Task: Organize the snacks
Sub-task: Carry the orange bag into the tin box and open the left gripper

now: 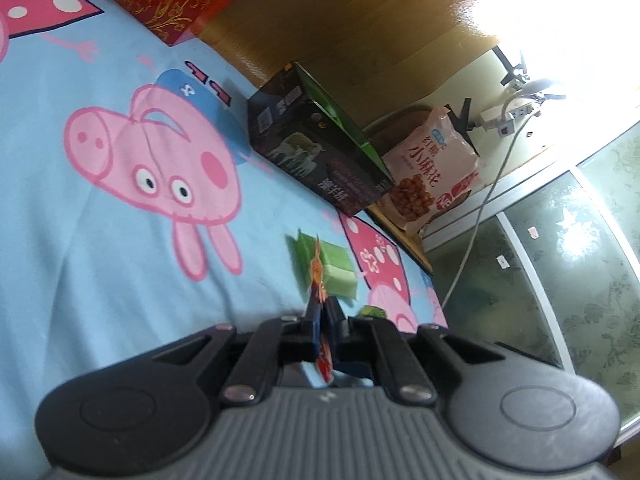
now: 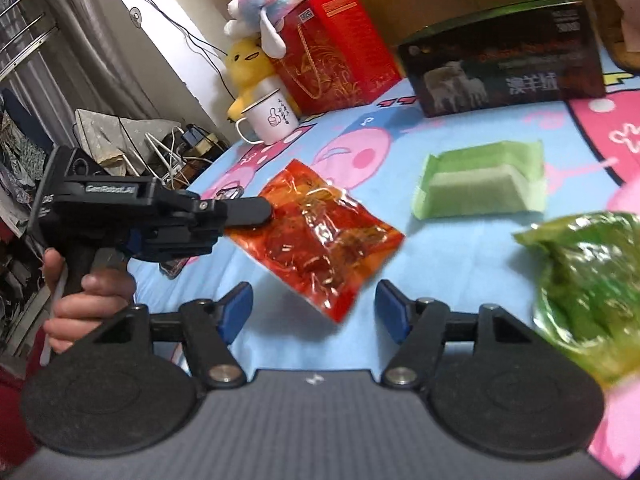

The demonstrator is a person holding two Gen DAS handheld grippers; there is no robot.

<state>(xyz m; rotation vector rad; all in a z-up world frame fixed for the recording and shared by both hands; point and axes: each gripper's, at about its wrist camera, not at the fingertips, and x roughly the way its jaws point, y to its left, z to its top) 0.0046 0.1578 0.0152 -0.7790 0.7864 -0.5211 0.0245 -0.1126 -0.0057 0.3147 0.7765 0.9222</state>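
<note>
Above the sheet (image 2: 400,248), just in front of the mug (image 2: 272,118), I am holding the red pack (image 2: 320,236) in my left gripper (image 2: 266,212), whose jaws are pinching one corner of it. The pack is hanging clear of the bed, its long axis slanting from that corner down toward my right gripper (image 2: 314,312). I am keeping the right jaws spread, with nothing pressed between the blue pads (image 2: 236,308); the pack's low end is dangling just ahead of the gap. So the red pack is the left hand's. The green pack (image 2: 592,284) is lying farther from the mug, close beside my right gripper, and the pale green cake (image 2: 480,188) is resting beyond it, toward the dark box (image 2: 504,60). I am judging the right hand nearer to both.
</note>
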